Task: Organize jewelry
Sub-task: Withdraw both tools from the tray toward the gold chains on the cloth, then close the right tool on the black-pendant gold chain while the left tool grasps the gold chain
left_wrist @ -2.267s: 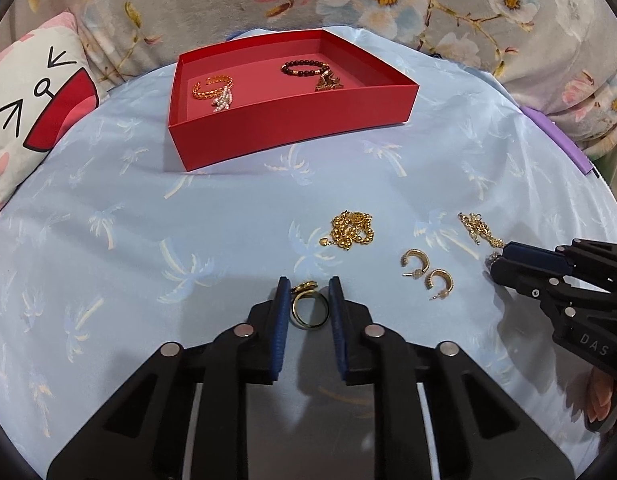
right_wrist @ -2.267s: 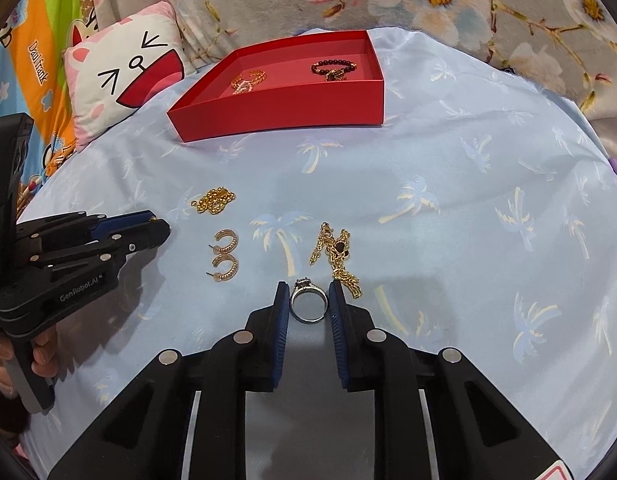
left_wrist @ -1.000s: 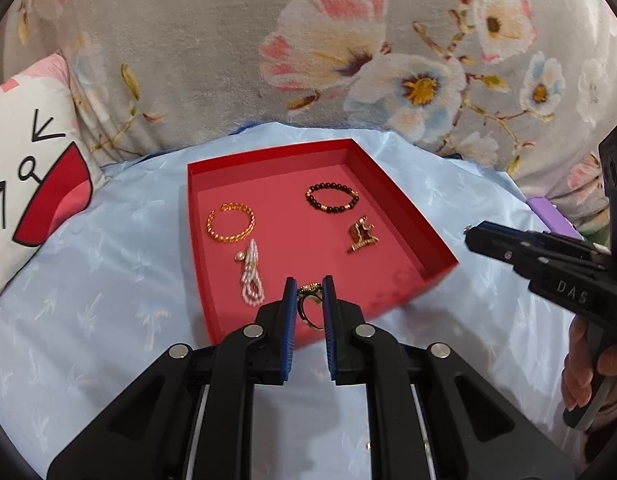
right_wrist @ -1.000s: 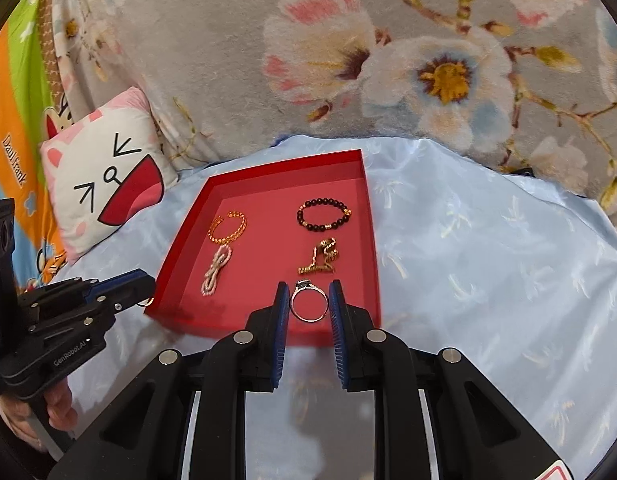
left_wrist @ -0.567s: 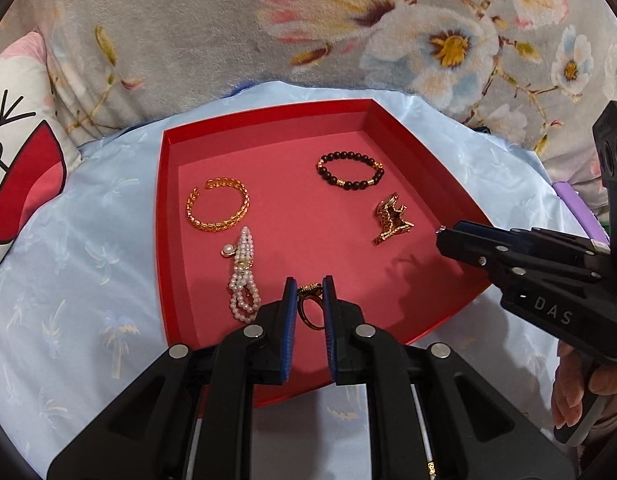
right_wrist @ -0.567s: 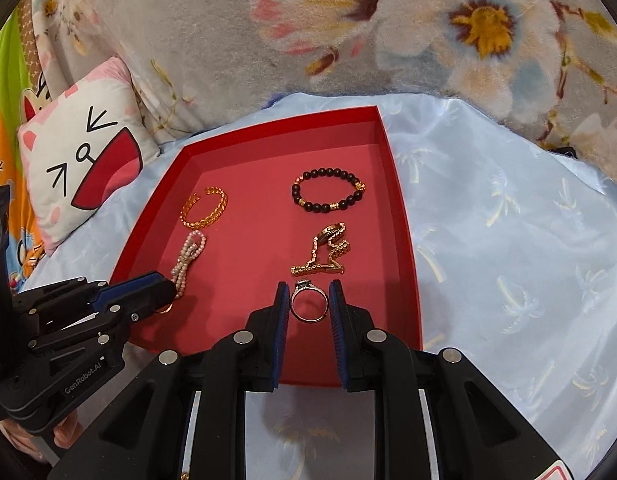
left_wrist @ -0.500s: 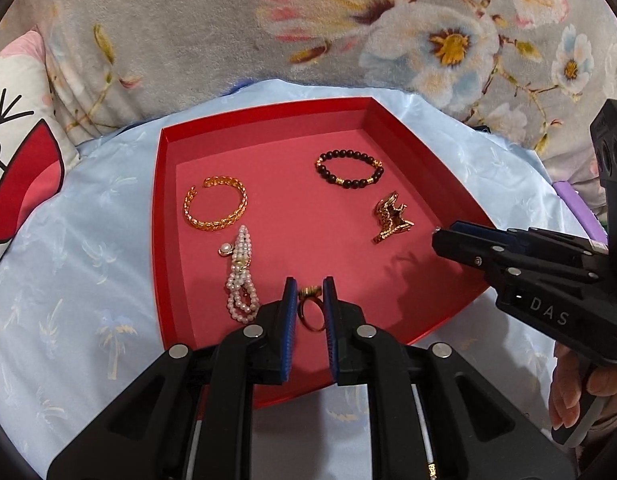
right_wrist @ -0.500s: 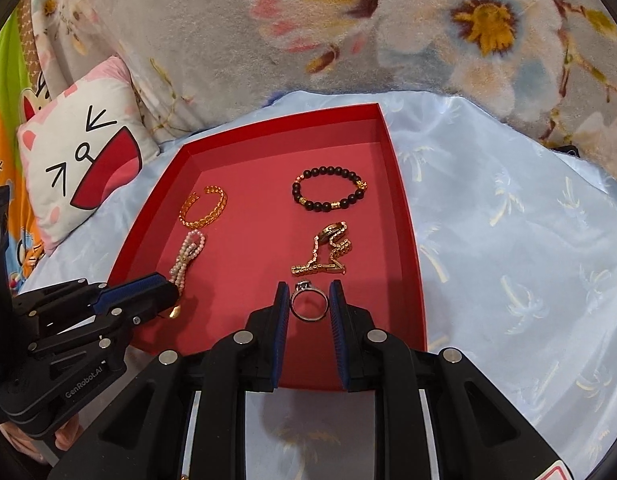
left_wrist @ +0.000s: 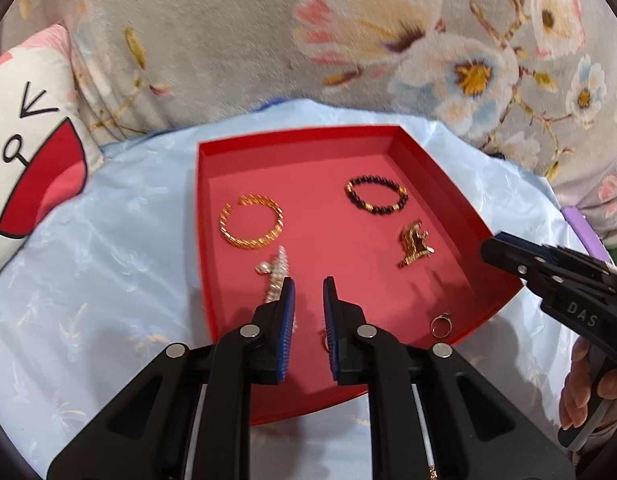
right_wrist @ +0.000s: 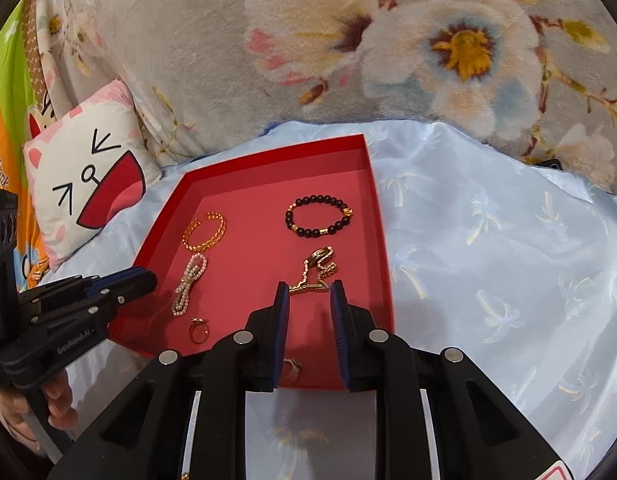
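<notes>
Gold ring point(left_wrist: 323, 339) half-hidden behind empty left tongs point(left_wrist: 308, 294); right tongs point(right_wrist: 308, 294) likewise apart.

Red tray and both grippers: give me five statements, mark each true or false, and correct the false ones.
1. The black bead bracelet lies inside the red tray. True.
2. The right gripper pinches a ring. False: its jaws stand apart with nothing between them; the silver ring lies on the tray floor.
3. The gold bangle lies on the blue cloth. False: it is in the tray.
4. The pearl strand lies nearer the gold bangle than the bead bracelet. True.
5. The left gripper is clamped on the gold ring. False: it is open; that ring lies in the tray.
</notes>
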`<state>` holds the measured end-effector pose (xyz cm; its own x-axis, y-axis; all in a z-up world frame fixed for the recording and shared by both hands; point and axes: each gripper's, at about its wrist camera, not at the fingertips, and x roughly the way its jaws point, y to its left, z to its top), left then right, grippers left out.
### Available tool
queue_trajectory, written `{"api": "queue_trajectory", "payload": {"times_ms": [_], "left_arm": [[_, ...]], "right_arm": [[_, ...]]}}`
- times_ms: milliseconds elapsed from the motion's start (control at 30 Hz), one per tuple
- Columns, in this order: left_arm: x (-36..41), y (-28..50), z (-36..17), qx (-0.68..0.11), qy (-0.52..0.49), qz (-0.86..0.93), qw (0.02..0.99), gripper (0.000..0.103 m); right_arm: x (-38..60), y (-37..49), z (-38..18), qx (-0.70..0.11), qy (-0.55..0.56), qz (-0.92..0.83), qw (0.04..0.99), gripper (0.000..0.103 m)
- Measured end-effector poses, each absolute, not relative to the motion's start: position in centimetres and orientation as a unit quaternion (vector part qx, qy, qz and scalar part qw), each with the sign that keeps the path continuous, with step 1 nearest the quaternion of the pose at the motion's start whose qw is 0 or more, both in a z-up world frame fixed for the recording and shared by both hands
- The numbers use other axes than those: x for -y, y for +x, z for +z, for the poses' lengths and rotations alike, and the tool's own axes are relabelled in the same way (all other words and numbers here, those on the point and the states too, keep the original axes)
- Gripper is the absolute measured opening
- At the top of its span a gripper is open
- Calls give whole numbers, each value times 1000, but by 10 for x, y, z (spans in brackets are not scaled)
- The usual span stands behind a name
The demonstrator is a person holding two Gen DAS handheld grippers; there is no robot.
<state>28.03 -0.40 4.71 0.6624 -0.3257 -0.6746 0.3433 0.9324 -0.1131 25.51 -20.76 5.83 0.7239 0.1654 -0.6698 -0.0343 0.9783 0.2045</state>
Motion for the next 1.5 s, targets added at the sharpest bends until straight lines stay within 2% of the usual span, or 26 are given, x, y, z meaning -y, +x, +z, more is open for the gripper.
{"api": "queue_trajectory", "payload": {"times_ms": [133,200,367,533,733,833,900,1233,1300,1367,1500], "left_arm": [[-5,270,59,-358,2,-184,916,15],[-7,258,63,-352,7,-185,917,22],[-5,226,67,-351,12,-198,915,24],[0,189,56,-360,16,-217,907,25],[18,154,30,-384,32,-235,892,33],[26,142,16,-398,36,-242,884,33],[29,136,10,-399,41,-240,884,33],[26,125,-10,-410,42,-232,881,34],[27,123,-11,-411,47,-233,880,38],[27,122,-10,-408,46,-233,882,39],[30,122,-10,-408,49,-235,881,47]], "right_arm": [[222,233,67,-357,99,48,928,21],[229,216,72,-352,99,44,930,22],[243,171,73,-352,97,27,931,25],[252,128,62,-362,103,16,926,26],[248,92,41,-390,111,25,914,27],[234,81,29,-405,109,38,907,28],[225,76,21,-415,110,52,902,33],[192,80,-3,-435,65,52,896,33],[192,81,-5,-438,66,50,895,33],[192,82,-5,-438,62,48,895,30],[193,83,-6,-441,50,31,895,13]]}}
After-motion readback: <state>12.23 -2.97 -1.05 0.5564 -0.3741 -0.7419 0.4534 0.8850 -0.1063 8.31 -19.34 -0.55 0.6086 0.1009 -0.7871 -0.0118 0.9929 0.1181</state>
